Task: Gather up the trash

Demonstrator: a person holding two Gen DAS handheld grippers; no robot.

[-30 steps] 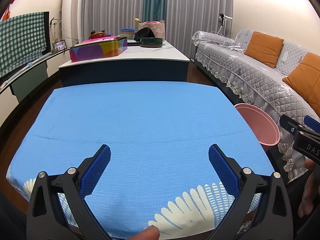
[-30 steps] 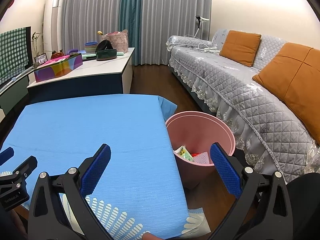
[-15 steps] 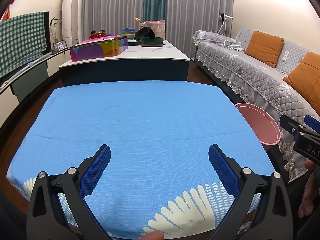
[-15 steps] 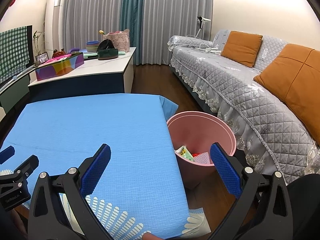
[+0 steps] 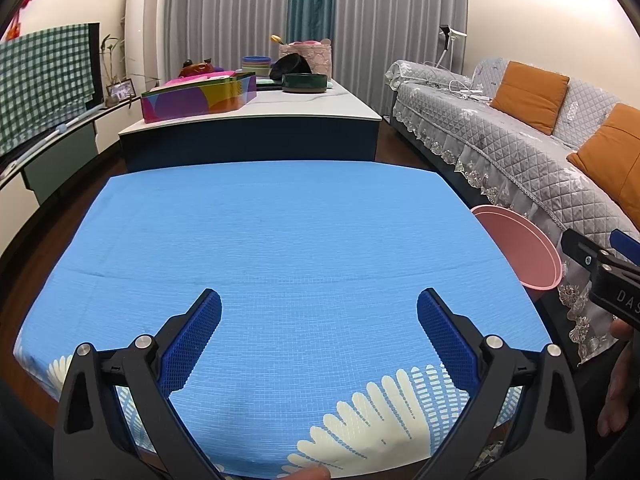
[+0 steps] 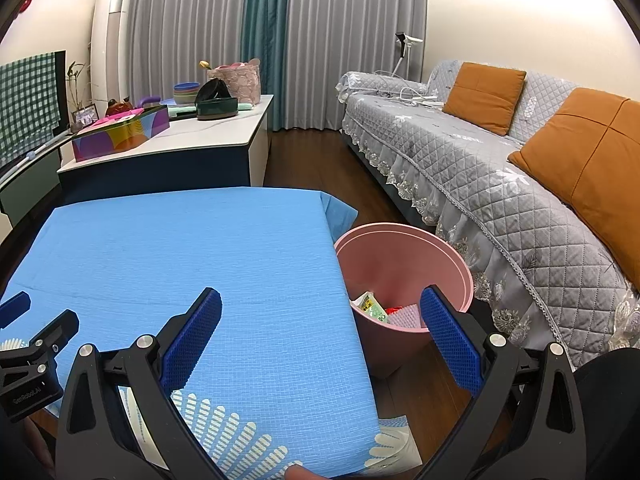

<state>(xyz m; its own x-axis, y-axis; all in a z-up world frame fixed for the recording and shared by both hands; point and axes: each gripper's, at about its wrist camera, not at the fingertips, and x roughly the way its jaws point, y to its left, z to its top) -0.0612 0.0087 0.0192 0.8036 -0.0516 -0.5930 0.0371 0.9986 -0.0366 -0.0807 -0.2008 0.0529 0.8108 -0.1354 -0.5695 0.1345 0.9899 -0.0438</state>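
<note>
A pink bin [image 6: 404, 272] stands on the floor just off the right edge of the blue-clothed table [image 6: 180, 256]; in the left wrist view the pink bin [image 5: 520, 248] shows at the right. Inside it lie a green-and-yellow wrapper [image 6: 370, 306] and some red and pale scraps. My left gripper [image 5: 319, 338] hovers open over the near part of the blue cloth [image 5: 280, 240], nothing between its fingers. My right gripper [image 6: 320, 338] is open too, straddling the table's right edge and the bin. No trash shows on the cloth.
A white-topped cabinet [image 5: 256, 120] behind the table carries a colourful box [image 5: 198, 96], bowls and a dark dish. A grey quilted sofa [image 6: 500, 168] with orange cushions runs along the right. Dark wood floor lies between sofa and table.
Both views have crept slightly; the bin sits a touch further right and lower in the right wrist view. Both grippers stay open and empty.
</note>
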